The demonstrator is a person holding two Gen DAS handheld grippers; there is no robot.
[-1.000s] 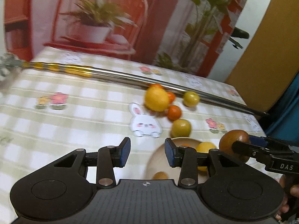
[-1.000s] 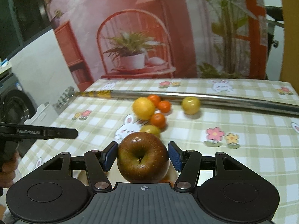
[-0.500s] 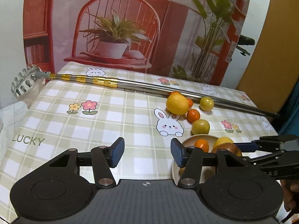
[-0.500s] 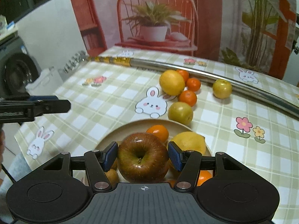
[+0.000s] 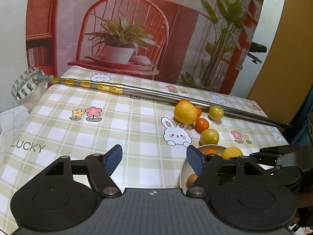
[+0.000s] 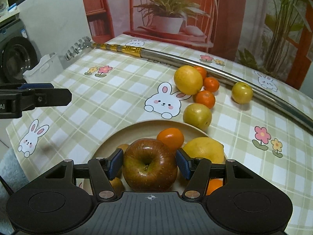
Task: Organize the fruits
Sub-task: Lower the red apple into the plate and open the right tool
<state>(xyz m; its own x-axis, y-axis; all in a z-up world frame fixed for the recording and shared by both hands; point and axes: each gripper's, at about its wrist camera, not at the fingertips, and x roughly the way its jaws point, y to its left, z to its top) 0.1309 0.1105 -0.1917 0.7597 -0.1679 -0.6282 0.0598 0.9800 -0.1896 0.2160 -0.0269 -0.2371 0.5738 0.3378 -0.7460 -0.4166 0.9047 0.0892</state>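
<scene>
**Beige plate sits right under your apple**

Beige plate [image 6: 117,139] lies directly below your right gripper [image 6: 149,163], which is clamped on the apple [image 6: 149,164]. Your left gripper [image 5: 154,159] hangs spread and empty, beside the plate's left rim.

"LUCKY" printed in grey on the checked tablecloth [image 5: 27,146] covering the counter, a partly hidden "LUC" beneath the metal pole [image 5: 156,95], letters "AI" showing on the left tool [image 6: 35,99]
</scene>
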